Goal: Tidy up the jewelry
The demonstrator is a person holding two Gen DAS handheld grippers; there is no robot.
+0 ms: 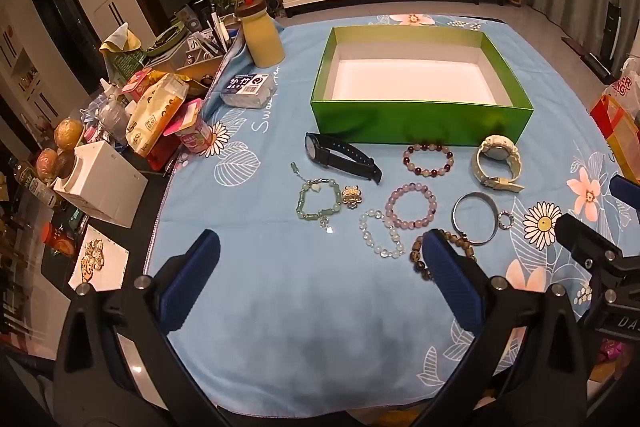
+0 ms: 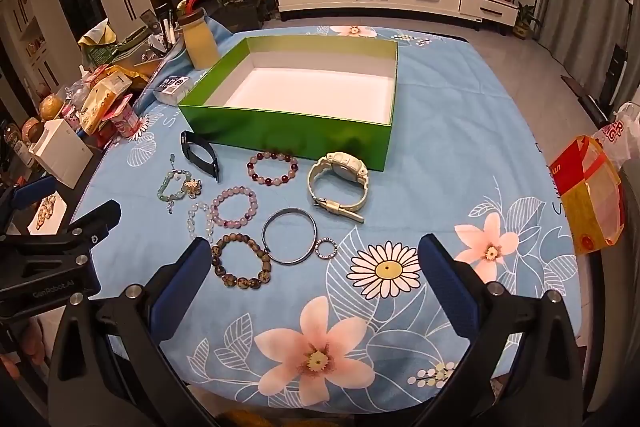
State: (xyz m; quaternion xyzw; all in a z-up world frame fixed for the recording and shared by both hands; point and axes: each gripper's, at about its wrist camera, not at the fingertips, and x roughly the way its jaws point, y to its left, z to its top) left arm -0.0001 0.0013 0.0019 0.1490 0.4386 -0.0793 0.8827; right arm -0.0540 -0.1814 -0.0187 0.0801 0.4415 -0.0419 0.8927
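Note:
An open green box [image 1: 420, 121] [image 2: 280, 133] with an empty white inside stands on the blue flowered cloth. In front of it lie a black watch [image 1: 340, 155], a cream watch [image 1: 496, 163] [image 2: 340, 183], a red-and-pink bead bracelet [image 1: 428, 159], a purple bead bracelet [image 1: 412, 205] [image 2: 236, 207], a green jade bracelet [image 1: 318, 205], a clear bead bracelet [image 1: 380, 233], a brown bead bracelet [image 2: 242, 261], a metal bangle [image 1: 476, 219] [image 2: 290, 237] and a small ring [image 2: 326, 249]. My left gripper [image 1: 316, 275] is open and empty, near the clear beads. My right gripper [image 2: 316, 279] is open and empty, just right of the brown bracelet.
A yellow bottle [image 1: 262, 35], snack packs [image 1: 160, 115] and a white box [image 1: 100, 183] crowd the table's left side. A red-and-yellow bag [image 2: 592, 195] stands at the right edge. A small gold brooch [image 1: 352, 195] lies beside the jade bracelet.

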